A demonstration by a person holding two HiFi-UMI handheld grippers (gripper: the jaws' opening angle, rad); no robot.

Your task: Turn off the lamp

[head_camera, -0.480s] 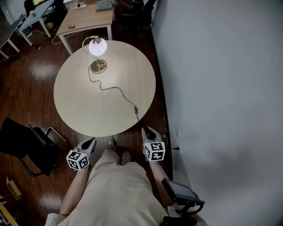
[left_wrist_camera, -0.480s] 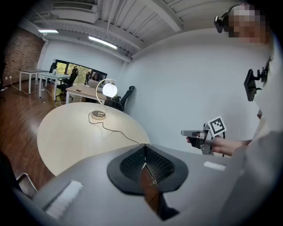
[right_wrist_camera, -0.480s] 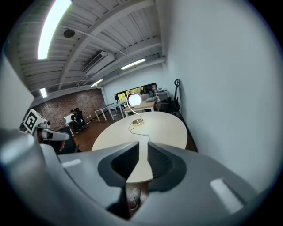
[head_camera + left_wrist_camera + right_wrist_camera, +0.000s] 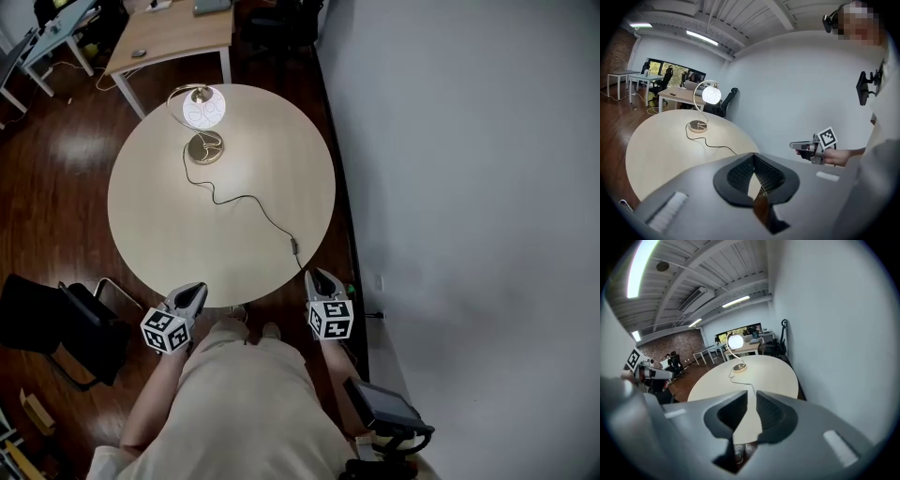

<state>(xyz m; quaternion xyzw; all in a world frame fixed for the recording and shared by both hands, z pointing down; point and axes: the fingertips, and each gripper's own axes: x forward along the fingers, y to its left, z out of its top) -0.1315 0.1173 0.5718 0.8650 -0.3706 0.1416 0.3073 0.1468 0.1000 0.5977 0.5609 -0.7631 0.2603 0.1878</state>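
Observation:
The lamp point(image 4: 203, 108) stands lit at the far left of the round table point(image 4: 159, 234), with a glowing white globe on a curved brass stem and a round brass base point(image 4: 206, 148). Its black cord point(image 4: 239, 199) runs across the top to an inline switch point(image 4: 294, 247) near the front right edge. My left gripper point(image 4: 194, 292) hovers at the table's near edge, shut and empty point(image 4: 753, 157). My right gripper point(image 4: 317, 277) is just short of the switch, its jaws a narrow gap apart with nothing between them point(image 4: 751, 397). Both gripper views show the lamp point(image 4: 711, 95) point(image 4: 735, 341) far ahead.
A grey wall point(image 4: 469, 187) runs close along the table's right side. A black chair point(image 4: 56, 323) sits on the dark wood floor at the front left. A wooden desk point(image 4: 173, 37) stands beyond the lamp. A black device point(image 4: 384, 408) is low at my right.
The table and its switch have come closer to both grippers; the grippers now reach the table's near edge. Their jaws look the same.

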